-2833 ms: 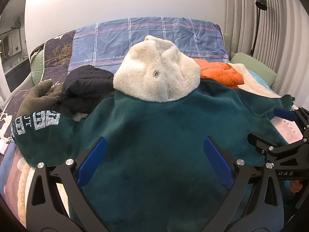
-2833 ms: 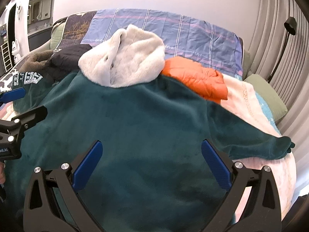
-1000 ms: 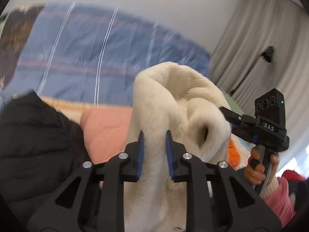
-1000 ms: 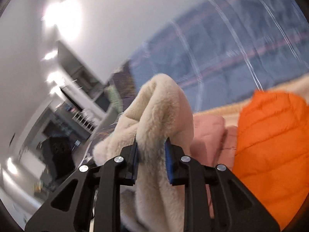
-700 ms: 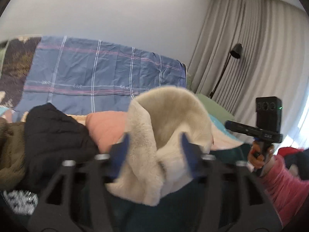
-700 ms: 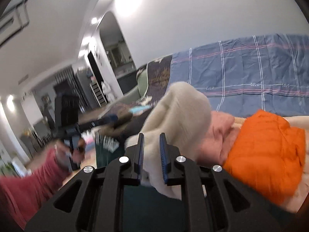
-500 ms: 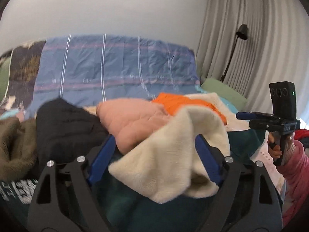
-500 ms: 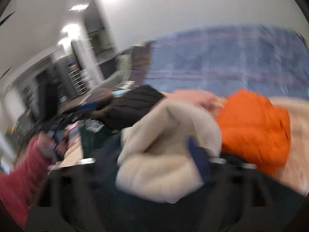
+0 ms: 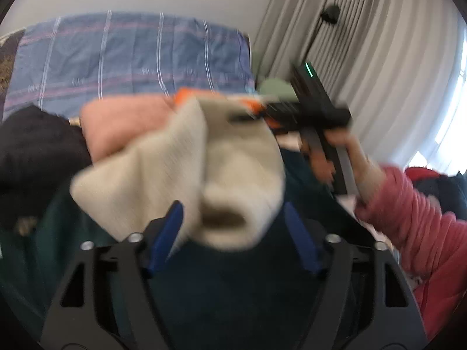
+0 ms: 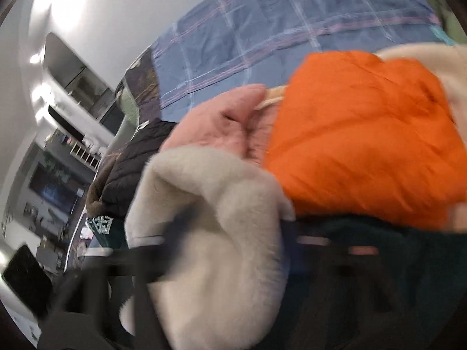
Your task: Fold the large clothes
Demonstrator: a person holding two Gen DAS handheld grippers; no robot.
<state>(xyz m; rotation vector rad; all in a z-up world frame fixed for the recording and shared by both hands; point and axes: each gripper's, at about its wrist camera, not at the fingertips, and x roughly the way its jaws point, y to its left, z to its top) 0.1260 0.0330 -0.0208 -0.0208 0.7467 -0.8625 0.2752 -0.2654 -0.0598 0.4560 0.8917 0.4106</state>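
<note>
The dark green fleece garment (image 9: pixel 233 285) lies spread on the bed, its cream fuzzy hood (image 9: pixel 186 169) flopped forward onto the body. My left gripper (image 9: pixel 232 205) hovers over the near end of the hood. Its jaws are closing, with the hood's front fold between the blue fingers (image 9: pixel 165 236) and unpinched. My right gripper (image 9: pixel 245 115), held by a hand in a pink sleeve (image 9: pixel 408 218), reaches to the hood's far edge. Its own view is smeared by motion and shows the hood (image 10: pixel 210 218) close up. It reads as shut; I cannot tell whether fabric is pinched.
Behind the hood lie a pink garment (image 9: pixel 125 122), an orange puffer jacket (image 10: pixel 364 145) and a black jacket (image 9: pixel 35 151). A blue plaid cover (image 9: pixel 131 55) stands at the back. Grey curtains (image 9: pixel 379 58) and a floor lamp (image 9: pixel 331 14) are to the right.
Both grippers held the hood raised, then let it go, and it dropped forward onto the green body. The left jaws spread wide. The right gripper came down to the hood's far edge.
</note>
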